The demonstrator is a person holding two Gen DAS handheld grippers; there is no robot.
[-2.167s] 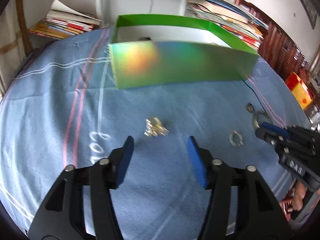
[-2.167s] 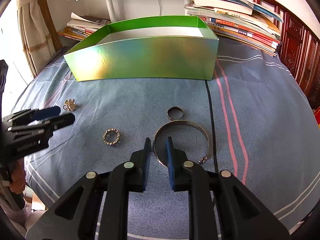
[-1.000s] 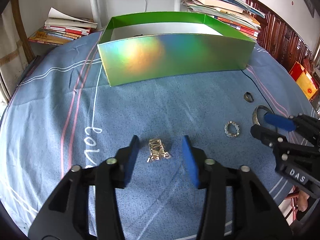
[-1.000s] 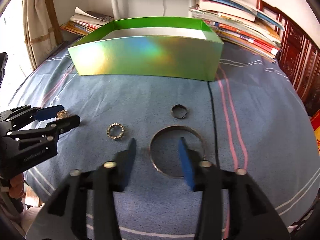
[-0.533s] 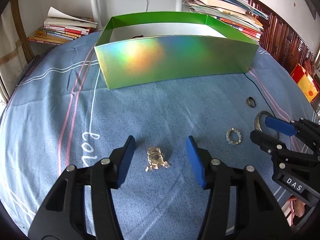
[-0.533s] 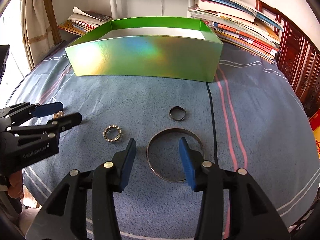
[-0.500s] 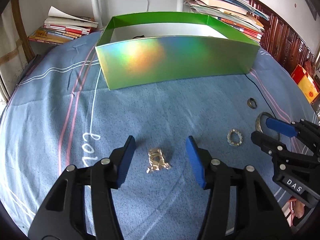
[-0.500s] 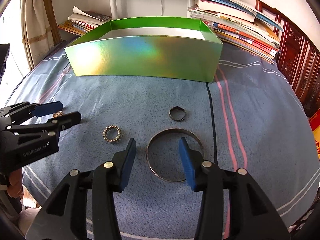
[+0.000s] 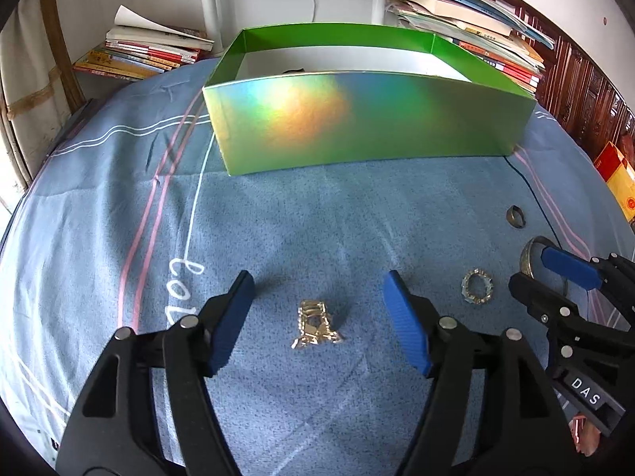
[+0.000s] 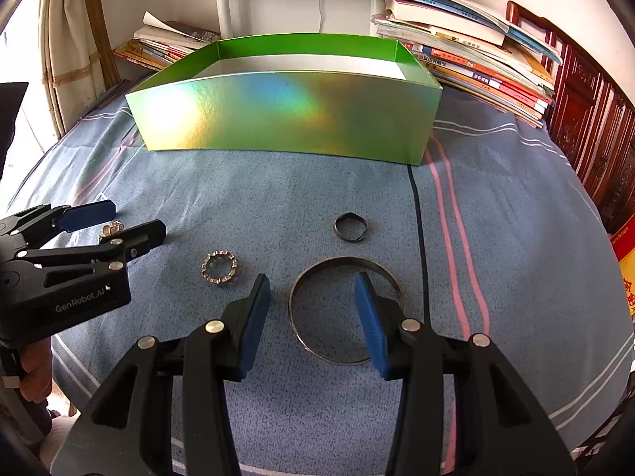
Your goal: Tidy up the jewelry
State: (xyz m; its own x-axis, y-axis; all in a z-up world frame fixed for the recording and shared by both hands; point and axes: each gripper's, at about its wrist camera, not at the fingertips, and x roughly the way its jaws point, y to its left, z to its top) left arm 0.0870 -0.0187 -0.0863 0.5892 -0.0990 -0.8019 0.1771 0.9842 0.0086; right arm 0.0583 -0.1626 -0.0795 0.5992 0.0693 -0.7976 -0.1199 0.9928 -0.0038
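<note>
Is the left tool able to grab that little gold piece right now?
Probably yes. The left tool has just been opening, and the gold piece lies on the blue cloth between its blue fingers with nothing on top of it. Neither finger touches it yet.

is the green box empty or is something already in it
Not empty, it seems: the left wrist view shows a small dark item on the white floor of the green box, near the back. What it is, cannot tell.
</note>
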